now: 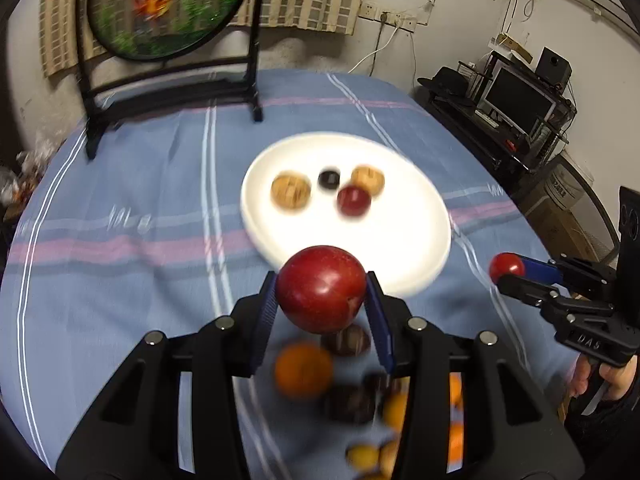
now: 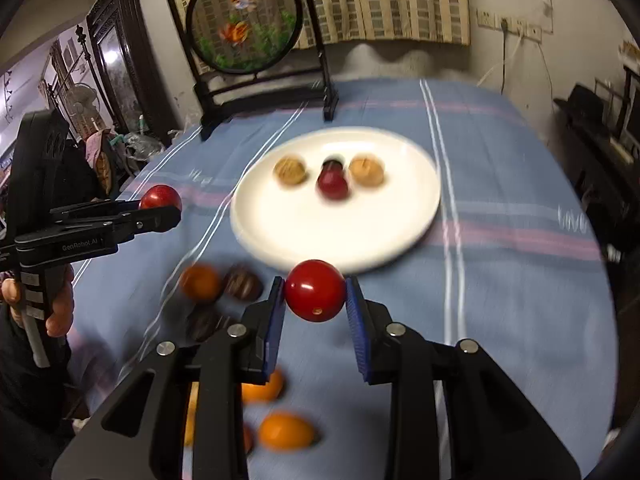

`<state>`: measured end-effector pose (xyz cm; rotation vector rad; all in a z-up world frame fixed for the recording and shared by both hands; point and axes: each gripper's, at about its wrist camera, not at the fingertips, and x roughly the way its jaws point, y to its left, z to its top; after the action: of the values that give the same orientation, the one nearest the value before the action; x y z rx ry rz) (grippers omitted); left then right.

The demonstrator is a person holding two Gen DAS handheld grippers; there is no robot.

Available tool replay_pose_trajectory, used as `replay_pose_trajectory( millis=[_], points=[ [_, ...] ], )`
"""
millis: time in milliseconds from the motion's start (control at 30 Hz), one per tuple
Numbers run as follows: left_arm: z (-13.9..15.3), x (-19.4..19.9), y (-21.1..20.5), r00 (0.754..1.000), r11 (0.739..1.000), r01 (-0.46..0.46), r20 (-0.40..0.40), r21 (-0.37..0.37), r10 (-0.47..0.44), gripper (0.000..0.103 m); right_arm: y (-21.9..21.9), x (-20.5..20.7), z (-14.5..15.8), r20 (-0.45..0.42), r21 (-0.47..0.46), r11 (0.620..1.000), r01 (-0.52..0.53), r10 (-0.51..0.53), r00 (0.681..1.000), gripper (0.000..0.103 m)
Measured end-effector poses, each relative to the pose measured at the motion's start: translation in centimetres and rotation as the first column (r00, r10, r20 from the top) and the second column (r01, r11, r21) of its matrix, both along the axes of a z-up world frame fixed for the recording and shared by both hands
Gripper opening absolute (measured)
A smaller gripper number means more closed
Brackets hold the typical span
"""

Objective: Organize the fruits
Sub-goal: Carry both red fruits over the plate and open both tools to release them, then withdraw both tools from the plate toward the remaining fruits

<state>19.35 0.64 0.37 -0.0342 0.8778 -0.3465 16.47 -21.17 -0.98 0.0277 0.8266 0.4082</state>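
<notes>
White plate (image 1: pixel 280 236) on striped cloth (image 1: pixel 120 280) already held four pieces: two tan, one red, one small dark. Loose pile (image 2: pixel 224 292) of orange and dark fruit sat near edge, unsorted. Left gripper (image 1: pixel 322 300) pinched big red plum (image 1: pixel 321 294); right gripper (image 2: pixel 316 296) pinched smaller red fruit (image 2: pixel 315 290). Both aloft short of plate. Judged under half done.

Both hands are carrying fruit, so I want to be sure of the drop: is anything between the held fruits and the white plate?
Nothing visible. The left gripper holds a red plum, the right gripper a red tomato; only bare tablecloth lies before the plate, whose near half is free.
</notes>
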Motion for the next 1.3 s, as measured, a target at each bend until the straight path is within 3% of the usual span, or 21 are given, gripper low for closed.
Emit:
replay_pose_trajectory(
  millis=[100,300,567,633,667,700,733,867,1033,1133,1200,1300],
  points=[
    [0.0,4.5,-1.7,1.0,1.0,0.001,-0.006,0.006,-0.001,0.044,0.4,4.3,-0.2,-0.012,-0.001,1.0,-0.02,0.02,1.0,0.031],
    [-4.3,11.9,-4.6,0.992,1.0,-0.008,-0.127,0.012,0.009,0.044,1.8,12.7,-4.7,-0.136,-0.063,0.997,-0.038,0.029,0.99,0.031],
    [-6.3,14.2,-5.8,0.988,1.0,0.013,-0.151,0.012,-0.011,0.045,1.8,15.1,-6.2,-0.151,-0.082,0.996,-0.043,0.03,0.988,0.031],
    [-6.0,14.4,-6.1,0.99,1.0,0.013,-0.142,0.025,-0.009,0.051,1.9,15.3,-6.2,-0.142,-0.113,0.993,-0.035,0.019,0.99,0.035],
    [-5.7,14.4,-6.0,0.991,1.0,0.015,-0.133,0.019,-0.012,0.068,2.0,15.2,-6.2,-0.133,-0.136,0.99,-0.024,0.006,0.991,0.041],
    [-4.9,14.1,-5.8,0.995,1.0,-0.001,-0.103,0.014,0.002,0.077,2.0,15.1,-5.9,-0.11,-0.169,0.986,-0.003,-0.016,0.994,0.058],
    [-4.2,13.7,-5.6,0.997,1.0,-0.008,-0.081,0.009,0.009,0.077,2.0,14.9,-5.6,-0.092,-0.18,0.984,0.004,-0.021,0.996,0.061],
    [-1.3,11.0,-4.0,1.0,1.0,-0.011,-0.026,-0.016,0.01,0.077,0.7,12.8,-3.5,-0.064,-0.175,0.984,0.02,-0.032,0.997,0.061],
    [1.3,2.9,-1.8,0.996,0.999,-0.033,0.087,0.025,0.03,0.087,-1.3,5.7,-1.3,-0.089,-0.113,0.993,0.028,-0.038,0.995,0.065],
    [1.2,-2.4,-1.0,0.989,0.997,-0.069,0.138,0.047,0.062,0.09,-1.5,0.7,-0.9,-0.083,-0.048,0.998,0.045,-0.049,0.995,0.078],
    [0.6,-5.2,-0.6,0.987,0.996,-0.08,0.146,0.048,0.073,0.092,-1.2,-2.0,-1.0,-0.063,-0.015,0.998,0.065,-0.066,0.996,0.08],
    [-0.9,-8.3,-0.4,0.99,0.994,-0.072,0.123,0.088,0.061,0.092,-0.7,-4.4,-1.1,-0.029,-0.045,0.992,0.115,-0.116,0.993,0.085]
  ],
)
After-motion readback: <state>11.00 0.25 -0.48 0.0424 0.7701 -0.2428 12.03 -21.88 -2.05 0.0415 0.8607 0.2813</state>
